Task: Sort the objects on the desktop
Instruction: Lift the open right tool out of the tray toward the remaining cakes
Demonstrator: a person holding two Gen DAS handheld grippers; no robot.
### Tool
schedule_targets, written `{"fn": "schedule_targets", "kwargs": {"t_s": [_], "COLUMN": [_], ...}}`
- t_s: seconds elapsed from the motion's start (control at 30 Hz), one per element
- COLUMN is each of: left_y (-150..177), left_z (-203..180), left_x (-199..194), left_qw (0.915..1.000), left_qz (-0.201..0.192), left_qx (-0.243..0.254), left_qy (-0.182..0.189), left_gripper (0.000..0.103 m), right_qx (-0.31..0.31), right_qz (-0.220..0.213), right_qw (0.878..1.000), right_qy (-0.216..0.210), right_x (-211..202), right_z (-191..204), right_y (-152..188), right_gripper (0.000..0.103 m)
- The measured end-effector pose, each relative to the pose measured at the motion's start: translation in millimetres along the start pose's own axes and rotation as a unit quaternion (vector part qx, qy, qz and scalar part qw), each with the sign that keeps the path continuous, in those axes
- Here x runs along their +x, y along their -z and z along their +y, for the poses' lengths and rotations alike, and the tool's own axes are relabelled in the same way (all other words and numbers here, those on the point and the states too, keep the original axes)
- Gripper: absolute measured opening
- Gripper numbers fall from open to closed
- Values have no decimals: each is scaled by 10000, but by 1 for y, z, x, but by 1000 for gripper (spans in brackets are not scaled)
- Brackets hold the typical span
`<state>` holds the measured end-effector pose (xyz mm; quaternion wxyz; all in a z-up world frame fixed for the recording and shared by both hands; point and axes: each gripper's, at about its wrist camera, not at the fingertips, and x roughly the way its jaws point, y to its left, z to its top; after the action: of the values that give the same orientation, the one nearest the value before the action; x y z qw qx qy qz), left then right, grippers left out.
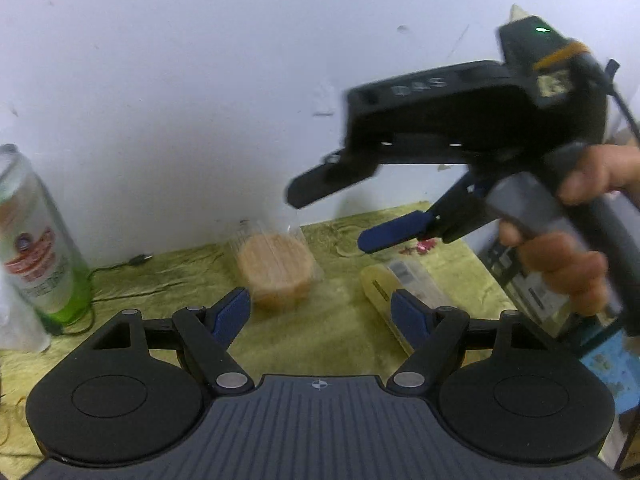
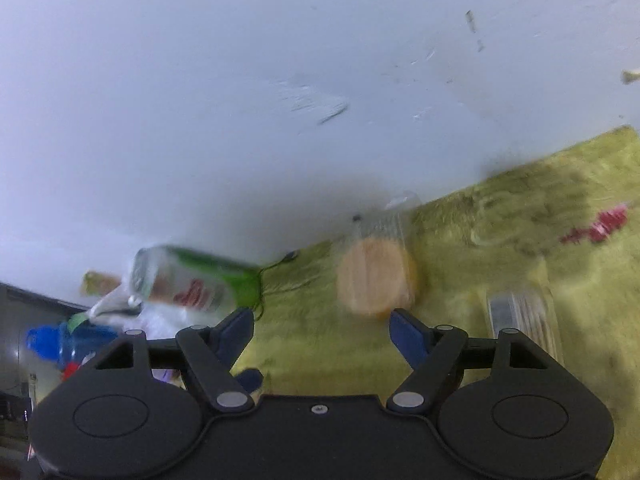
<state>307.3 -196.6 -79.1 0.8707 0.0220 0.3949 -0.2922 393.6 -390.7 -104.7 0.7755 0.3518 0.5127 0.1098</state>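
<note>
From the left wrist view, the left hand-held gripper point(image 1: 320, 312) hangs low over the worktop point(image 1: 340, 332) with its blue fingers spread wide and nothing between them; a clear packet of round biscuits point(image 1: 276, 272) lies just ahead, slightly left of the gap, and a long yellowish packet point(image 1: 396, 300) lies near the right finger; a green-based can point(image 1: 40, 240) stands upright at the far left, well apart. To take the biscuits well, I judge the gripper should shift a little left and forward so the packet sits centred between the pads, then close gently, since the thin wrapper and its contents look crushable. The right hand-held gripper point(image 1: 344, 216) is held up above the worktop by a bare hand point(image 1: 568, 264), tilted down toward the left, its jaws apart and empty.

From the right wrist view, that same gripper point(image 2: 320, 332) shows wide-open fingers holding nothing; the picture is rolled and blurred, which suggests motion; the biscuits point(image 2: 376, 276) lie ahead of the gap on the yellow-green cloth, the can point(image 2: 192, 280) to the left, a ribbed clear packet point(image 2: 524, 316) to the right.
</note>
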Motion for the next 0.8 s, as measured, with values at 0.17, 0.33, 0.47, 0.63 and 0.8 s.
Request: {"fn": "schedule_targets", "kwargs": {"t_s": [0.17,0.33,0.47,0.63,0.8], "left_y": [0,3,5,8,7], "left_z": [11,16,22,25,23], "left_x": [32,51,65,78,83], "left_qw": [9997,9992,9991,9987,9986], "left_qz": [2,-18,86,335,429], "left_qx": [-262,-388,-424,-390,-313], "left_qy": [-26,-21,-38,19,45], "left_gripper": [78,78,78,78,79], "right_qx": [109,208,309,440,441], "right_qz": [143,239,377,535,656], "right_qw": [9995,9990,9986,9975,9968], "right_qy": [277,301,206,98,-67], "right_x": [41,68,85,95,95], "right_z": [-15,-28,-34,-44,-45], "right_y": [-19,-25,-26,-22,-21], "right_gripper": [85,86,87,88,89]}}
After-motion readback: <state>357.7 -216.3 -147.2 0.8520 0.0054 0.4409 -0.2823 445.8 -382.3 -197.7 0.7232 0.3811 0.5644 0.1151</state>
